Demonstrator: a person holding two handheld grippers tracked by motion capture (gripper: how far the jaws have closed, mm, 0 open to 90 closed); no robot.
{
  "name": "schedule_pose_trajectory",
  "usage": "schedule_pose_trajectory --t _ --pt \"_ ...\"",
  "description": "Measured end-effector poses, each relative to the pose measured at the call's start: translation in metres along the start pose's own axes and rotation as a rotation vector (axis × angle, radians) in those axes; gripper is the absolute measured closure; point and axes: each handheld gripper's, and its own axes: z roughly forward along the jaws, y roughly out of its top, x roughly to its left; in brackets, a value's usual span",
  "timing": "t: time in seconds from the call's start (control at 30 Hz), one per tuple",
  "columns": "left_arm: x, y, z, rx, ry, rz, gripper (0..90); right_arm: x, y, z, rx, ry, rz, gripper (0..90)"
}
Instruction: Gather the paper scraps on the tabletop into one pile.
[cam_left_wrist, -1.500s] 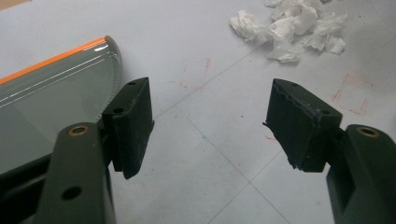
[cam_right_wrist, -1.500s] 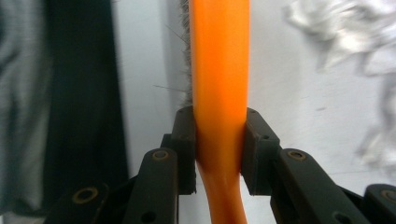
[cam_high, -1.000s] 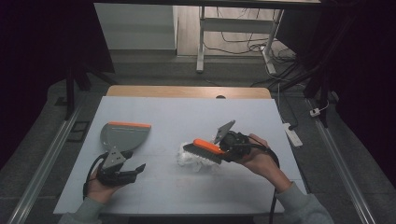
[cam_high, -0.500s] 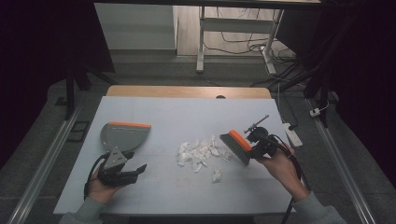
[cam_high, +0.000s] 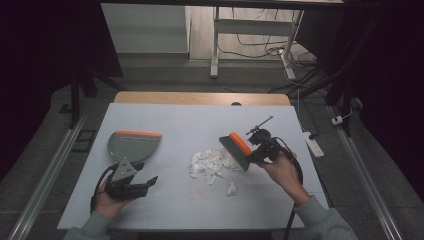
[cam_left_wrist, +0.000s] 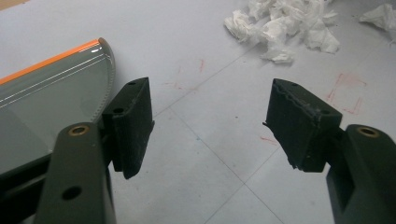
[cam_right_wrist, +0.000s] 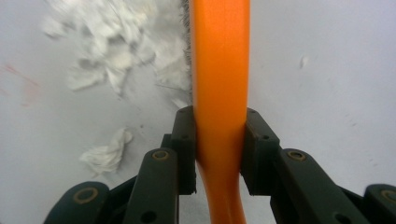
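A small hand brush (cam_high: 236, 149) with an orange back and grey bristles stands at the right edge of a pile of white paper scraps (cam_high: 210, 161). My right gripper (cam_high: 256, 148) is shut on its orange handle (cam_right_wrist: 219, 93), jaws pressed on both sides. The scrap pile (cam_right_wrist: 116, 51) lies left of the bristles, and one stray scrap (cam_right_wrist: 105, 154) lies nearer. A grey dustpan (cam_high: 131, 144) with an orange lip lies at the table's left. Just below the dustpan (cam_left_wrist: 46, 98), my left gripper (cam_high: 146, 183) rests open, nothing between its fingers (cam_left_wrist: 133, 126). The scrap pile (cam_left_wrist: 285, 25) lies farther off.
The work surface is a pale blue-grey board (cam_high: 165, 120) with a wooden table edge at the back. A lone scrap (cam_high: 231, 188) sits nearer the front, right of centre. A white power strip (cam_high: 312, 142) lies off the right edge. Dark floor and rails surround the table.
My right gripper swung the brush from the pile out to the right, then brought it back to the pile's right edge. Scraps have spread a little. The left gripper stayed still.
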Motion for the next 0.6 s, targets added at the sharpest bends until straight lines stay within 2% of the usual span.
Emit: schedule_pose_trajectory --t 0.03,0.13,0.27,0.33,0.43,0.5,0.6 --pt "0.000 0.000 0.000 0.000 0.001 0.000 32.7 -0.001 -0.003 -0.007 -0.016 0.002 -0.003 70.2" --pt "0.001 0.000 0.000 0.002 0.002 -0.003 32.7 -0.003 -0.012 -0.028 -0.057 0.035 -0.067 70.2" --pt "-0.001 0.000 0.001 0.005 0.005 0.000 32.7 0.003 -0.025 -0.045 -0.057 0.075 -0.180 70.2" --pt "-0.001 0.000 0.001 0.006 0.004 0.001 32.7 0.011 -0.031 -0.044 -0.025 0.112 -0.268 70.2" --pt "0.000 0.000 0.002 0.008 0.005 -0.001 32.7 0.031 -0.037 -0.030 0.051 0.147 -0.427 70.2" --pt "0.000 0.000 0.002 0.008 0.005 -0.003 32.8 0.046 -0.040 -0.020 0.110 0.168 -0.497 70.2" --pt "0.000 0.000 0.001 0.008 0.006 -0.002 32.7 0.064 -0.037 -0.006 0.152 0.195 -0.577 70.2"
